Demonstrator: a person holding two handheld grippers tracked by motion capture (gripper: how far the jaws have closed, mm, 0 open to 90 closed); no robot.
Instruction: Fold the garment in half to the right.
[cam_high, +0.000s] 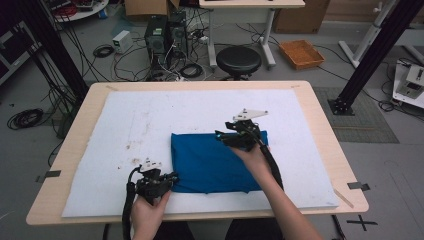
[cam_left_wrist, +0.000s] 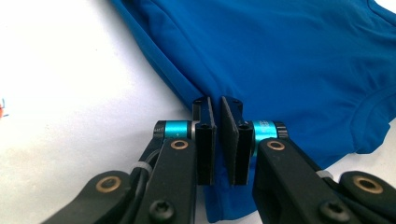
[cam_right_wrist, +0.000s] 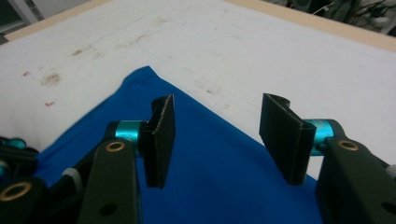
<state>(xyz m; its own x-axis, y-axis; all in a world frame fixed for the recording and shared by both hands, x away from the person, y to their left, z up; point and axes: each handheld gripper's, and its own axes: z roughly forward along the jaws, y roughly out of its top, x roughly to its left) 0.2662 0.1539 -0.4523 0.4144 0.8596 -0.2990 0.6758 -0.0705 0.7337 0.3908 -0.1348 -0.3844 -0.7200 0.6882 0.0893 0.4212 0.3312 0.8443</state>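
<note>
Both grippers work on a folded blue cloth (cam_high: 217, 162) that lies on a white mat (cam_high: 125, 125) covering the wooden table (cam_high: 320, 120). In the high view, the left gripper (cam_high: 167, 181) sits at the near left corner of the cloth, and the right gripper (cam_high: 235, 136) hovers over the far right part of it, with a grey three-cornered plate (cam_high: 250, 114) on top. Brown stains (cam_high: 136, 161) mark the mat just beside the left gripper, and nothing lies between the grippers and the cloth. Behind the table stand a black stool (cam_high: 238, 60), computer cases (cam_high: 165, 35) with many cables, and an orange tray (cam_high: 301, 53) on the floor. In the left gripper view, the left gripper (cam_left_wrist: 217, 135) has its jaws almost together, pinching the folded edge of the blue cloth (cam_left_wrist: 289, 60), which looks smooth with soft creases and a seam at the right. In the right gripper view, the right gripper (cam_right_wrist: 224, 135) has its jaws well apart and pressing on nothing; they stand above the blue cloth (cam_right_wrist: 219, 172), whose pointed corner reaches toward the stained white mat (cam_right_wrist: 233, 46).
</note>
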